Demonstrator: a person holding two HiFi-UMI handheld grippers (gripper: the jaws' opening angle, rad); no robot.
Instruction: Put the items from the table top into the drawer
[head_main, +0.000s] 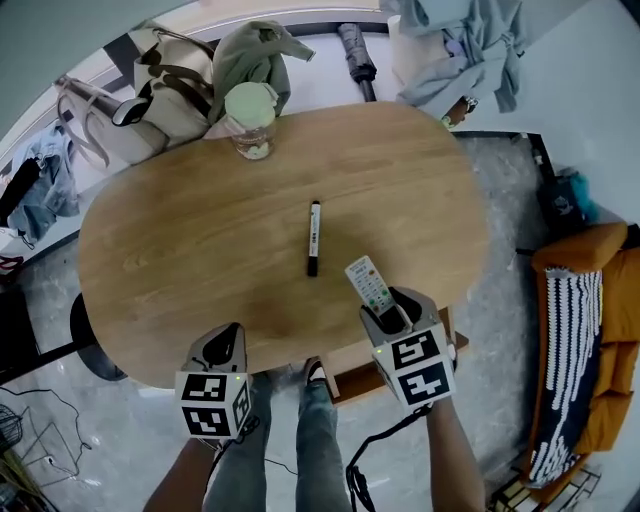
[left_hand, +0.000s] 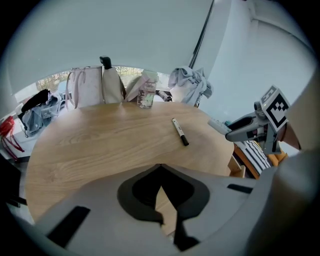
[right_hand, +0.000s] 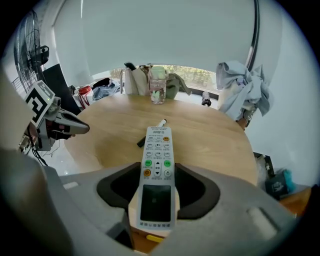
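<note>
My right gripper (head_main: 385, 308) is shut on a white remote control (head_main: 369, 283) and holds it just above the near right edge of the oval wooden table (head_main: 200, 250). In the right gripper view the remote (right_hand: 156, 160) lies lengthwise between the pads, buttons up. A black pen (head_main: 313, 238) lies in the middle of the table. Under the near edge, the wooden drawer (head_main: 350, 365) sticks out. My left gripper (head_main: 228, 338) hovers at the near left edge with its jaws closed and nothing between them (left_hand: 160, 167).
A lidded clear jar (head_main: 251, 120) stands at the table's far side, with beige bags (head_main: 165, 95) and a green cloth (head_main: 250, 55) behind it. An orange chair with a striped cloth (head_main: 575, 350) is at the right. The person's legs (head_main: 315, 440) are below the near edge.
</note>
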